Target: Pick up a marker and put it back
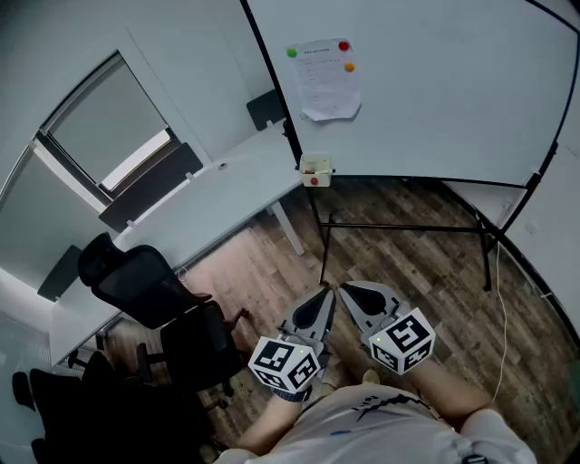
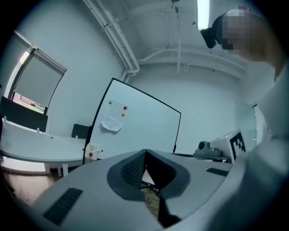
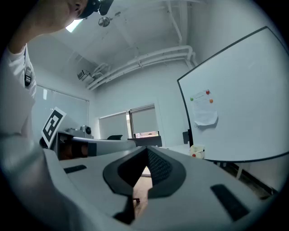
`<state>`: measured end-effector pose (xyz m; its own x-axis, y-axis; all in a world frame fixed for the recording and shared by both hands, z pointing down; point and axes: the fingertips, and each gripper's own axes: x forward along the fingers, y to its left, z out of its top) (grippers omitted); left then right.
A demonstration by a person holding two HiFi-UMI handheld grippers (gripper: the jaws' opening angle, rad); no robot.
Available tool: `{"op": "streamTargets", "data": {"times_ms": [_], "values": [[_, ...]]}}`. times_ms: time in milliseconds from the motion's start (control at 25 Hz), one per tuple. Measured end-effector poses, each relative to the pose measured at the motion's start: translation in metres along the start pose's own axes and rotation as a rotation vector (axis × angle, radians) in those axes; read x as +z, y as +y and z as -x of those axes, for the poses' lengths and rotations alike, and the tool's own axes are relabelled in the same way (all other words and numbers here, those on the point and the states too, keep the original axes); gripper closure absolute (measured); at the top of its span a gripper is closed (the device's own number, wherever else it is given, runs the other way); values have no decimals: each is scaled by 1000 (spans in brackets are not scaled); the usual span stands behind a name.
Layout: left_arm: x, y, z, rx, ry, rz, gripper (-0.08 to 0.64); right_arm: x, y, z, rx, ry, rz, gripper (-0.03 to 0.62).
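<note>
Pipes (image 3: 149,59) overhead appear only in gripper views; head view shows left gripper (image 1: 324,292) and right gripper (image 1: 345,289) side by side facing the whiteboard (image 1: 435,82), jaws closed, empty.

A long white desk (image 1: 217,195) is running along the pale wall (image 1: 181,54) beneath a window (image 1: 118,136) whose blind is hanging most of the way down, letting daylight in along its bottom edge. Black office chairs (image 1: 136,281) are standing on the wood-plank floor (image 1: 408,272) beside the desk, and a large whiteboard (image 1: 435,91) on a black frame is rising near the desk's end. Overhead, white pipes (image 3: 144,61) are crossing the ceiling and a strip light (image 2: 203,11) is glowing.
</note>
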<state>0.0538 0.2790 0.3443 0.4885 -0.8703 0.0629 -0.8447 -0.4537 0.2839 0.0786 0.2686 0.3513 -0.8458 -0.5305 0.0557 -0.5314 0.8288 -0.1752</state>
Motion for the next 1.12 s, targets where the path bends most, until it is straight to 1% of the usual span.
{"op": "streamTargets", "data": {"times_ms": [160,280,560,760,920,1120], "values": [[1,-5,-7,4,-7,-15,548,2,-8,3,4,-7,10,578],[-1,-8,-11,-1,-8,-11,548,4,-11,7,1,-11,13,578],[-5,-13,-19,-4,-6,-11,548,3,-18,14,24,-28,-15,578],[-11,-10,-23,22,-1,3,548,2,-28,19,30,-38,-31,578],[-14,-5,-28,37,11,-2,548,-1,-38,19,20,-39,-44,578],[-11,7,-40,37,4,-3,548,4,-55,13,-13,-47,-48,578]]}}
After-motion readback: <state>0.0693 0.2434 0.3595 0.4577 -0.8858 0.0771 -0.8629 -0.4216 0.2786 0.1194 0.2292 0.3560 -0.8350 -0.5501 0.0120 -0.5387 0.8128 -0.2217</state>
